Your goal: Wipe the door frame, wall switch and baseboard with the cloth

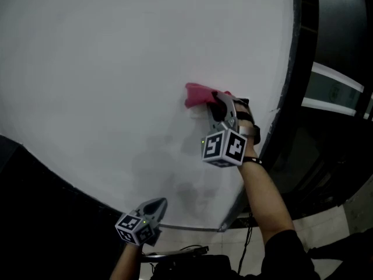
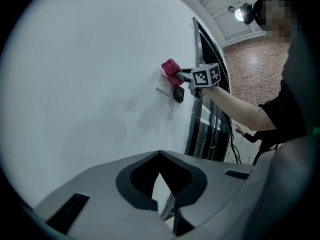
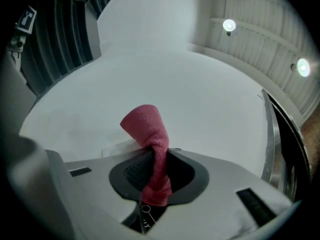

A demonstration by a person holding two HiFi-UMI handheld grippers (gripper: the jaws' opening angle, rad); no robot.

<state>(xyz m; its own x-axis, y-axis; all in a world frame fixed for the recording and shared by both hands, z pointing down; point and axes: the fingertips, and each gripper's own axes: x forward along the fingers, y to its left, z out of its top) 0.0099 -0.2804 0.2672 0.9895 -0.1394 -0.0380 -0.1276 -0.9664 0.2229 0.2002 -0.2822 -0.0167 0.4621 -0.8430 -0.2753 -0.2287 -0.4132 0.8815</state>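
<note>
Against the wall: a broad white wall (image 1: 116, 69) fills most of what I see, plain and evenly lit, with faint grey shadows low down.
Door frame: a dark door frame (image 1: 289, 80) runs along the wall's right edge, with dim glazing and pale bars beyond it.
Room beyond: a brick wall (image 2: 250, 69) shows past the doorway, and round ceiling lamps (image 3: 229, 25) glow on a slatted ceiling.
Floor: pale floor (image 1: 349, 220) shows at the lower right, with dark cables lying near the foot of the wall.
Cloth: a pink-red cloth (image 1: 198, 93) is bunched up and pressed flat against the wall, not far from the door frame.
Wall switch: a pale wall switch (image 2: 163, 89) peeks out just under the cloth, touching it.
Right claw: the right claw (image 1: 218, 98) is clenched on the cloth, which runs down between its dark pads and bulges out at the tips; a bare forearm (image 1: 265, 185) reaches up behind it.
Left claw: the left claw (image 1: 157, 204) hangs low, well below the cloth, tips drawn together with nothing between them, pointing at bare wall.
</note>
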